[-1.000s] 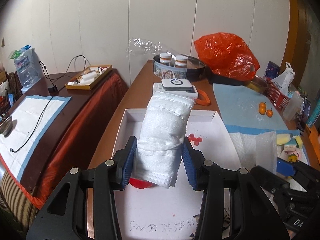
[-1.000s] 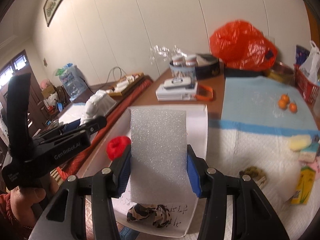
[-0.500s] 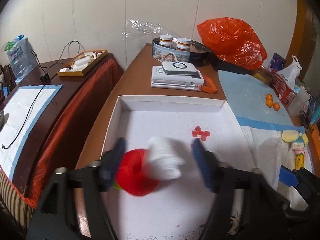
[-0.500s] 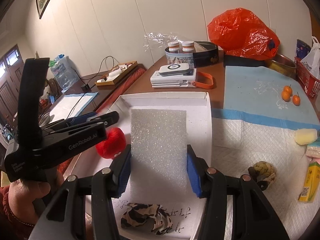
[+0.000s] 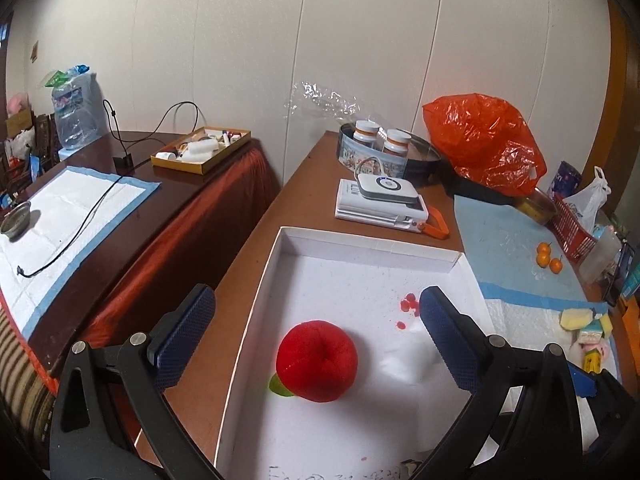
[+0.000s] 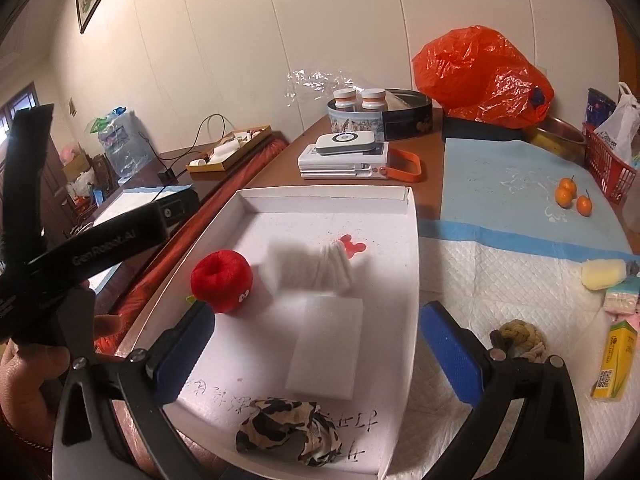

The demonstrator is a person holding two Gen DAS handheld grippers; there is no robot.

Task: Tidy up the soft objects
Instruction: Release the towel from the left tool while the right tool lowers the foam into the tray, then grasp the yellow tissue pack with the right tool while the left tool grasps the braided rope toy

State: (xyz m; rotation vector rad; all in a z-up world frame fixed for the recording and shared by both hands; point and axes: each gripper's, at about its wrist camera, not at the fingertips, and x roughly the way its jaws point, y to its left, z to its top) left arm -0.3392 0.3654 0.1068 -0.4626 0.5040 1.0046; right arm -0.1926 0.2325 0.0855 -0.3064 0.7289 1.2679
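A shallow white box (image 6: 412, 240) (image 5: 372, 242) lies on the brown table. In it are a red plush ball (image 6: 221, 282) (image 5: 317, 360), a rolled white towel (image 6: 310, 270) (image 5: 408, 358), blurred in both views, a white foam sheet (image 6: 326, 350) and a leopard-print cloth (image 6: 290, 430). My left gripper (image 5: 316, 334) is open and empty above the red ball. My right gripper (image 6: 316, 354) is open and empty above the foam sheet. The left gripper's body (image 6: 80, 248) shows at the left of the right wrist view.
A rope knot (image 6: 520, 338), yellow sponge (image 6: 602, 274) and yellow carton (image 6: 614, 360) lie on the white pad to the right. Small oranges (image 6: 570, 196), a red basket (image 6: 608, 174), an orange bag (image 6: 480, 74), a tin (image 6: 378, 114) and a power bank on a box (image 6: 344, 152) stand further back.
My left gripper opened and dropped the rolled towel into the box beside the red ball. My right gripper opened and let the foam sheet fall flat into the box.
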